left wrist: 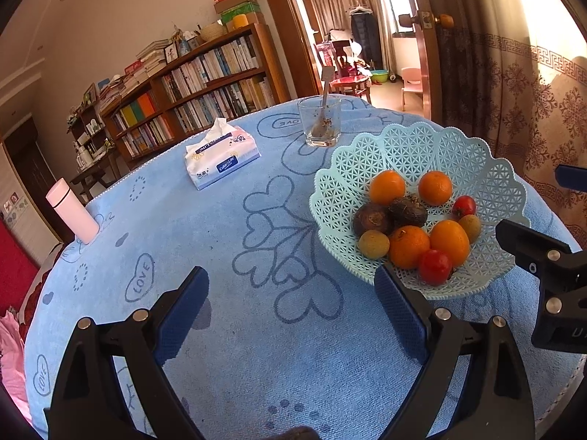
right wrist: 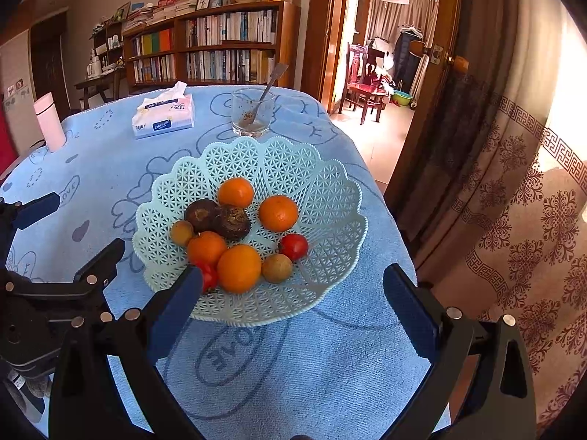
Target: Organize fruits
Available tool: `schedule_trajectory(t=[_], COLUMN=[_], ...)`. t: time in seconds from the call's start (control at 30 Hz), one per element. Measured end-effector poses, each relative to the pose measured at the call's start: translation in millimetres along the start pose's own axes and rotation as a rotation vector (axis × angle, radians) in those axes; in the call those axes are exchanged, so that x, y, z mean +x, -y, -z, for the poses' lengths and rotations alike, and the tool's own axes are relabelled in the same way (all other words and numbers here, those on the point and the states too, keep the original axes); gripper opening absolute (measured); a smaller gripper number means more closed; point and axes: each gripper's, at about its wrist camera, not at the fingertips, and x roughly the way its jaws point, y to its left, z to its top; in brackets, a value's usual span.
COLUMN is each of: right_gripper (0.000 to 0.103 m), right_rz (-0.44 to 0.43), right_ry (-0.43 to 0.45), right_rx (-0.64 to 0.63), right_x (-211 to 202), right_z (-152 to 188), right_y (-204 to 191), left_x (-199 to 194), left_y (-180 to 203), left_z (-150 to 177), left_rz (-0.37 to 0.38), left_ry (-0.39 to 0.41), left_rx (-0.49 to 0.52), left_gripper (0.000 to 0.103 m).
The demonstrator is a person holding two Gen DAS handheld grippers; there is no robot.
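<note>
Both fisheye views are bright and sharp at centre. Daylight enters through the curtain (left wrist: pixel 513 84) to the right of the basket (left wrist: pixel 411 146), which blows out to white glare at its upper edge. The basket casts a soft shadow leftward. Frame corners vignette black; straight lines bow.

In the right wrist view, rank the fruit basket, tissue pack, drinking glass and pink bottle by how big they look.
1. fruit basket, by far the largest
2. tissue pack
3. drinking glass and pink bottle: these look alike, so unranked.

The basket is nearest the camera, so real sizes are unsure.
</note>
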Motion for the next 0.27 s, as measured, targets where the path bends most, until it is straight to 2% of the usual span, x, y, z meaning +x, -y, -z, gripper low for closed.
schedule_trajectory(t=[0.17,0.27], right_gripper=[0.100,0.100], right_rz=[-0.025,-0.089], right_ry=[-0.005,0.002], right_rx=[-0.002,0.010], right_x=[-0.6,-4.5], right_z=[0.3,4.7], right_y=[-9.9,-24.4], left_x=[8.2,14.9], left_y=[-21.8,-48.6], left_z=[10.0,24.7], left_rz=[0.023,0.021], left_ry=[-0.071,-0.125], left_rx=[-0.071,-0.139], left_gripper=[0.091,0.091])
